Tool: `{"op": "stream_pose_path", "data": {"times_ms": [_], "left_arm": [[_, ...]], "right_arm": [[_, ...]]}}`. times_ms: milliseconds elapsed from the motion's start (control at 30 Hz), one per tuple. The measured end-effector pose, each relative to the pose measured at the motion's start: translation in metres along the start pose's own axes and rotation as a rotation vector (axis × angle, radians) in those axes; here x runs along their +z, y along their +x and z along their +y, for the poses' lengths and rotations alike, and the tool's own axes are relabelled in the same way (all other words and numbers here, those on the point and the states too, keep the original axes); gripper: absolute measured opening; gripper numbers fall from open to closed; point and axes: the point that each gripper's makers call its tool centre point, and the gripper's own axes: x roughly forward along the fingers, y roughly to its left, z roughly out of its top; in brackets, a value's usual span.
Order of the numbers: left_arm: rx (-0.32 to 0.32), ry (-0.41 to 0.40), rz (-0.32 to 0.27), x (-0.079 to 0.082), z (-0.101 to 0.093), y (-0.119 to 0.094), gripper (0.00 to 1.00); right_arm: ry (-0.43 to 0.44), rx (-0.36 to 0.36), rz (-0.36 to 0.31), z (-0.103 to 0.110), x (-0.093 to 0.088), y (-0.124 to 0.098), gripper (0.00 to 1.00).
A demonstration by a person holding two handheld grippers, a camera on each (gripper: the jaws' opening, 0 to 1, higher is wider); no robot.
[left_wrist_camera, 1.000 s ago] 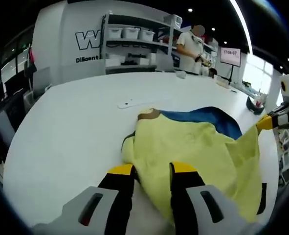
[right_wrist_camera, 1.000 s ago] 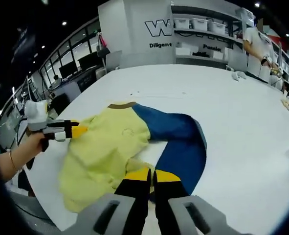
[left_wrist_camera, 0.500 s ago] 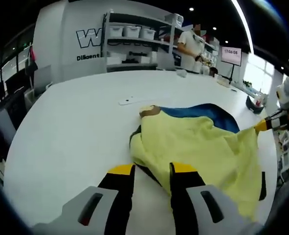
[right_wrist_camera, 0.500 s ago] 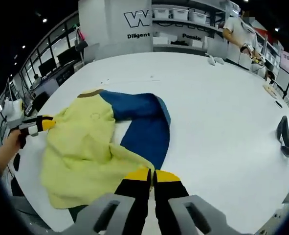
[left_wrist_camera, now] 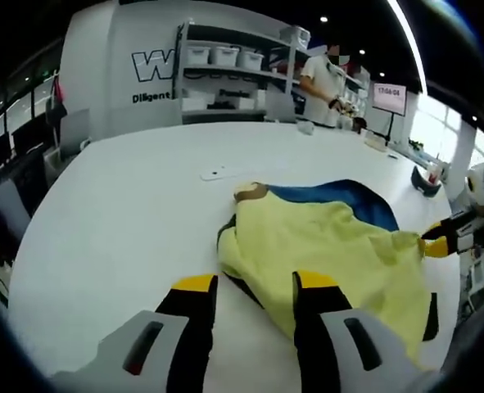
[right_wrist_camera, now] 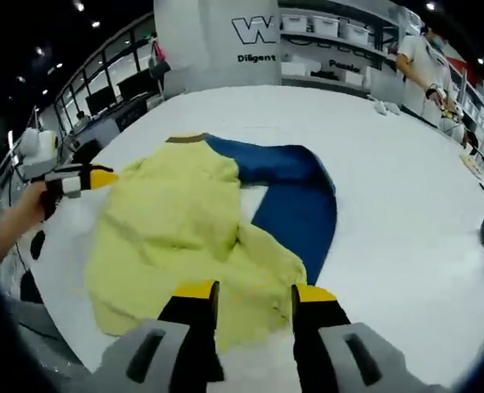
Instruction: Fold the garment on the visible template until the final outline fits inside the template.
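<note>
Spread apart and empty on both sides: left gripper just short of the near edge of the crumpled yellow-and-blue cloth garment, right gripper over its yellow hem, neither pinching anything. Lies in a loose heap on the broad white round-edged table, blue half peeking from under yellow. Likely poised at opposite edges for the next fold. No template outline discernible.

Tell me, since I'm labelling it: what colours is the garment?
The garment is pale yellow and blue, clearest in right gripper view.
</note>
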Motion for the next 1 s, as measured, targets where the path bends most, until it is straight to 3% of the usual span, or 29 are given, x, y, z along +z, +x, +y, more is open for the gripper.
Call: {"op": "stream_pose_path", "data": {"times_ms": [67, 100, 133, 167, 400, 500, 600, 1000], "left_arm": [[-0.002, -0.005, 0.003, 0.000, -0.003, -0.005, 0.49], [-0.001, -0.006, 0.003, 0.000, -0.003, -0.006, 0.51], [0.000, 0.002, 0.000, 0.000, -0.006, -0.010, 0.51], [0.000, 0.002, -0.001, 0.000, -0.007, -0.012, 0.52], [0.000, -0.008, -0.021, 0.004, -0.011, -0.030, 0.58], [0.005, -0.014, -0.032, 0.004, -0.013, -0.039, 0.60], [0.004, -0.016, -0.038, 0.001, -0.015, -0.046, 0.62], [0.003, -0.028, -0.019, -0.019, -0.027, -0.067, 0.66]], "right_arm": [[-0.038, 0.103, -0.009, 0.037, 0.000, -0.001, 0.41], [-0.043, 0.109, -0.004, 0.042, -0.002, -0.002, 0.43], [-0.082, 0.171, 0.003, 0.067, -0.005, -0.003, 0.46], [-0.118, 0.188, 0.004, 0.080, -0.008, -0.004, 0.47], [-0.245, 0.341, 0.048, 0.150, -0.037, -0.008, 0.39], [-0.276, 0.353, 0.063, 0.165, -0.047, -0.007, 0.32], [-0.296, 0.369, 0.069, 0.177, -0.053, -0.003, 0.34], [-0.393, 0.324, 0.106, 0.175, -0.073, 0.012, 0.29]]}}
